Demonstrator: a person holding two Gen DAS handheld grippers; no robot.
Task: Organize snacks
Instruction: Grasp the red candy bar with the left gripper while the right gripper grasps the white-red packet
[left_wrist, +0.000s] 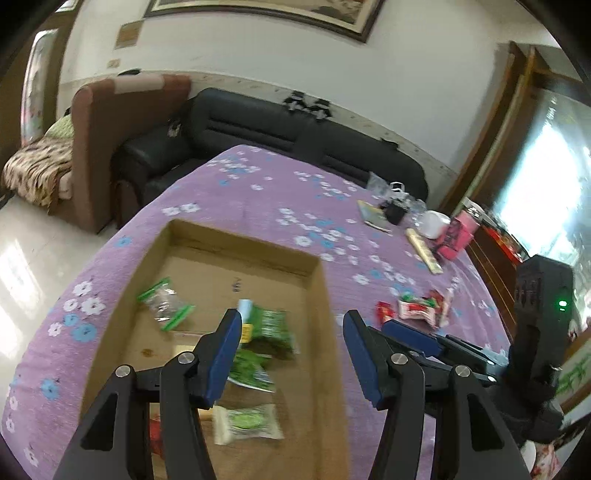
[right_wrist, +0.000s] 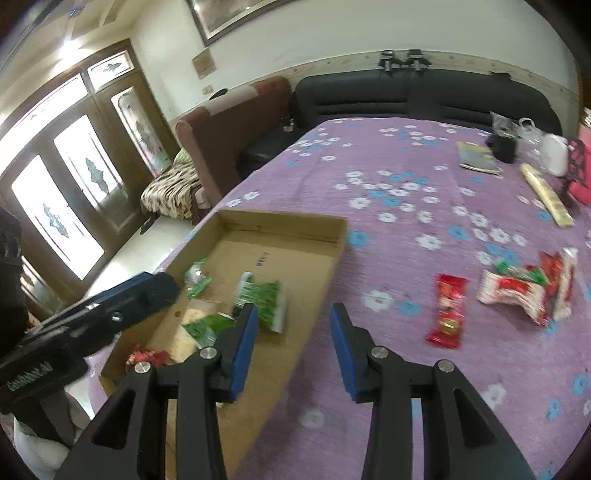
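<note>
A shallow cardboard box (left_wrist: 317, 295) lies on the purple flowered tablecloth; it also shows in the right wrist view (right_wrist: 325, 266). Inside it lie green snack packets (left_wrist: 271, 328), a clear packet with green ends (left_wrist: 164, 302) and a pale packet with a green label (left_wrist: 247, 422). My left gripper (left_wrist: 291, 332) is open and empty above the box's right part. My right gripper (right_wrist: 291, 325) is open and empty over the box's right wall. Loose on the cloth to the right lie a red packet (right_wrist: 447, 314) and a pile of red-and-white packets (right_wrist: 524, 291).
At the table's far right stand a booklet (right_wrist: 476, 157), a black cup (right_wrist: 502, 147), a white container (right_wrist: 554, 153), a pink box (right_wrist: 580, 173) and a long pale stick pack (right_wrist: 546, 199). A black sofa (left_wrist: 258, 125) and a brown armchair (left_wrist: 110, 140) stand behind the table.
</note>
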